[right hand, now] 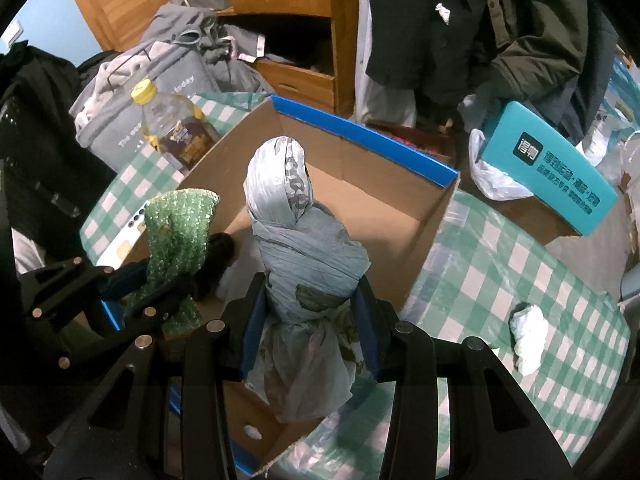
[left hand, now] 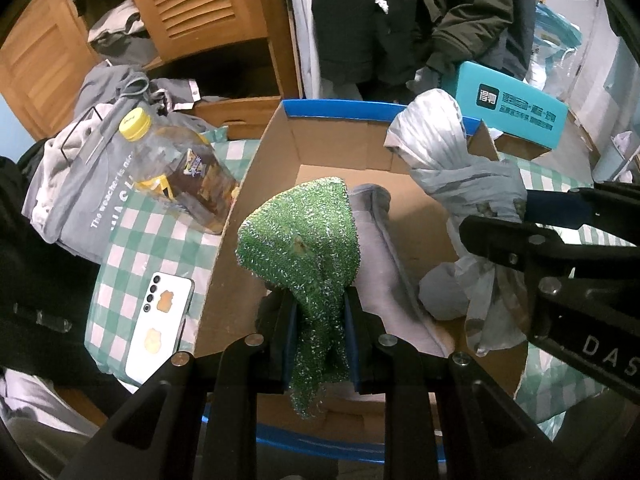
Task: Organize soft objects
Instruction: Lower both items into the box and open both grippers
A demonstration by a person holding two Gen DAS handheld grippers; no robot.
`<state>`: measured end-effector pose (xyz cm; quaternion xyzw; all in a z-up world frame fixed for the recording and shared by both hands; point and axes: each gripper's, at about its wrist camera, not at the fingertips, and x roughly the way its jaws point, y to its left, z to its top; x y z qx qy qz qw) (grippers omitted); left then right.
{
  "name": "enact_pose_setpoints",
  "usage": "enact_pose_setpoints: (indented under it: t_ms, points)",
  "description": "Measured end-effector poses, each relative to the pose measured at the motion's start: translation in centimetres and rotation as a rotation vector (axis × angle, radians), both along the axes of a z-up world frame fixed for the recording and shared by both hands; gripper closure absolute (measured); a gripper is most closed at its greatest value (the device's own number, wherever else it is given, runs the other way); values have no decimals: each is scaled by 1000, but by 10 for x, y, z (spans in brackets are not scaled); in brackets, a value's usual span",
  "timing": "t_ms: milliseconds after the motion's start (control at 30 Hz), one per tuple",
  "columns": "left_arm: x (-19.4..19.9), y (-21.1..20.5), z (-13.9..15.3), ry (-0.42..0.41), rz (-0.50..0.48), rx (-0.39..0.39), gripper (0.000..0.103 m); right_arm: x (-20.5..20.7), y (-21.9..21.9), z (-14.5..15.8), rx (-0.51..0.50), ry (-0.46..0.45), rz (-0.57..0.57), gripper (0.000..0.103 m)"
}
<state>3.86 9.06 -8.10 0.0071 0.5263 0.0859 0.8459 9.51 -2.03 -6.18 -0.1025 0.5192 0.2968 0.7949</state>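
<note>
My left gripper (left hand: 318,308) is shut on a green sparkly scrub cloth (left hand: 304,232) and holds it above the open cardboard box (left hand: 272,140) with blue rims. My right gripper (right hand: 312,308) is shut on a knotted grey plastic bag bundle (right hand: 308,256) and holds it over the same box (right hand: 360,136). The bundle (left hand: 452,152) and right gripper (left hand: 516,216) show at the right in the left wrist view. The green cloth (right hand: 176,232) and left gripper (right hand: 160,280) show at the left in the right wrist view. A grey cloth (left hand: 380,240) lies inside the box.
A plastic bottle (left hand: 176,168) with a yellow cap and a white phone (left hand: 158,328) lie on the green checked cloth left of the box. A teal box (right hand: 548,168) stands at the right. A crumpled white wad (right hand: 528,336) lies on the checked cloth. Clothes pile at the back left.
</note>
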Motion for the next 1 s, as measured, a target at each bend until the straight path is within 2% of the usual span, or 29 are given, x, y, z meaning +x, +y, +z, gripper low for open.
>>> enact_pose_setpoints:
  t_ms: [133,367,433,467,600,767,1000]
  points:
    - [0,0,-1,5,5,6,79,1,3,-2,-6,3,9,61]
    - [-1,-2,2,-7,3,18,60,2,0,-3,-21,-1,-4,57]
    - [-1,-2,2,-6,3,22,59,3,-2,-1,-18,-8,-12,47]
    - [-1,-2,2,-6,3,23,59,2,-3,0,-17,-13,-17,45]
    - [-1,-2,2,-8,2,24,59,3,-9,2,-10,-17,-32,44]
    - [-1,-9,4,-15,-12,30,54,2,-20,2,-16,-20,-55,43]
    - [-1,-21,6,-19,-35,42,54,0,-35,5,-21,-33,-79,38]
